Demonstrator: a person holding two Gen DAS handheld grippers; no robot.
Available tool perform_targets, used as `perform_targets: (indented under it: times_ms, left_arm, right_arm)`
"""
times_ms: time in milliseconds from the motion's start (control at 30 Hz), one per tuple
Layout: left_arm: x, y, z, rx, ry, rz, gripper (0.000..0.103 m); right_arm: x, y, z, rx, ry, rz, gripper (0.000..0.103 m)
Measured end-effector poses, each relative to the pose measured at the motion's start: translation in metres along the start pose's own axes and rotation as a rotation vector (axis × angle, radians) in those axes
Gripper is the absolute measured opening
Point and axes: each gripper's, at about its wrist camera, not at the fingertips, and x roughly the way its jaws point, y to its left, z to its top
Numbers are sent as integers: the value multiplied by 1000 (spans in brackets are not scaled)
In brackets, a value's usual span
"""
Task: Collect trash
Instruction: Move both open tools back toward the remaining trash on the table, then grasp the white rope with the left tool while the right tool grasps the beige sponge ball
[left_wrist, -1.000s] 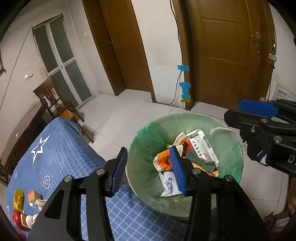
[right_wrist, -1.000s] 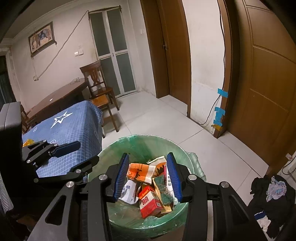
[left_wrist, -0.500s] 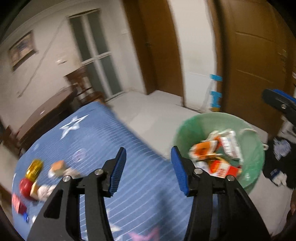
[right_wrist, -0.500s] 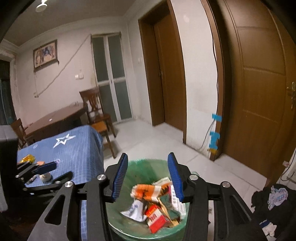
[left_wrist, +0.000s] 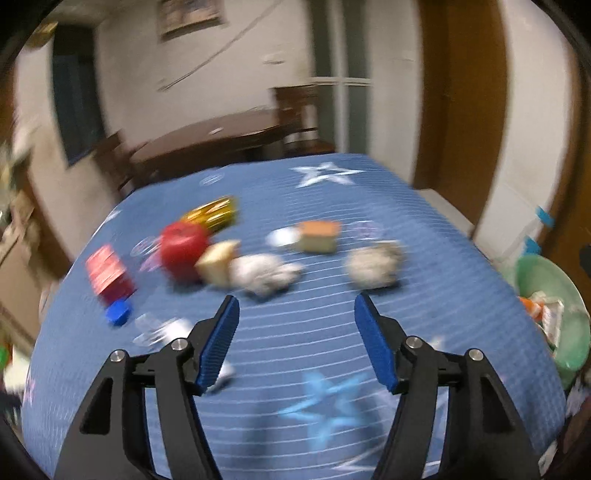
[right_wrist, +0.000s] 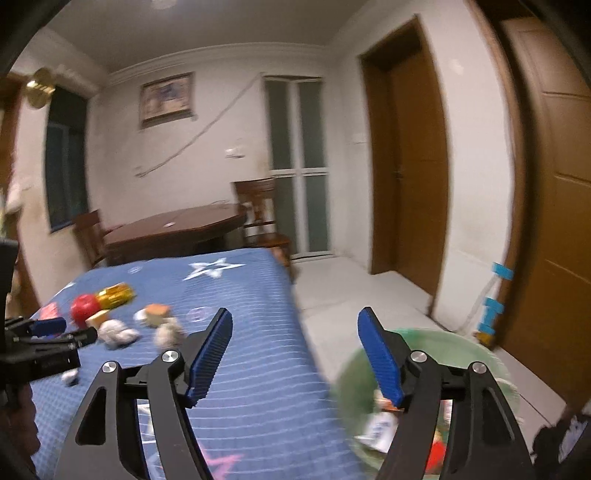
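My left gripper (left_wrist: 295, 341) hangs over the blue star cloth (left_wrist: 314, 369), jaws opening with nothing between them. Just beyond its tips lie two crumpled paper balls (left_wrist: 264, 273) (left_wrist: 373, 264). Further off are a red apple (left_wrist: 183, 247), a bread chunk (left_wrist: 218, 258), a sponge-like block (left_wrist: 319, 236), a gold can (left_wrist: 212, 214) and a red packet (left_wrist: 109, 275). The green-lined bin (left_wrist: 546, 284) with trash stands at the right. My right gripper (right_wrist: 295, 356) straddles the table edge and the bin (right_wrist: 424, 354), its jaws opening and empty. The left gripper (right_wrist: 48, 336) shows at the left.
A blue cap (left_wrist: 118, 315) and clear wrapper bits (left_wrist: 159, 330) lie on the cloth's near left. A brown wooden table (right_wrist: 173, 230) and chairs (right_wrist: 260, 218) stand behind. Brown doors (right_wrist: 413, 166) line the right wall. Dark clothes (right_wrist: 565, 439) lie on the floor by the bin.
Both grippers swung left from above the bin toward the blue table, and both sets of jaws widened. The table items now fill the left wrist view; the bin slid to the right edge.
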Motion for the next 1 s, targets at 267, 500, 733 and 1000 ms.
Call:
perform_targets:
  times_ms: [267,500,733,1000]
  left_arm:
    - [13,91,-22,-249,127,53,67]
    - [39,92,-31,-287,196,50,67]
    - [76,93,-33,-352,277,55,67]
    - [81,93,-34,-337,264,79,44]
  right_arm:
    - [38,64,11,-95,106,199,90]
    - [104,93,4,-64,311,295,92]
    - [170,112,-14,-9,464,354,91]
    - [221,134,-31,32,586,370,60]
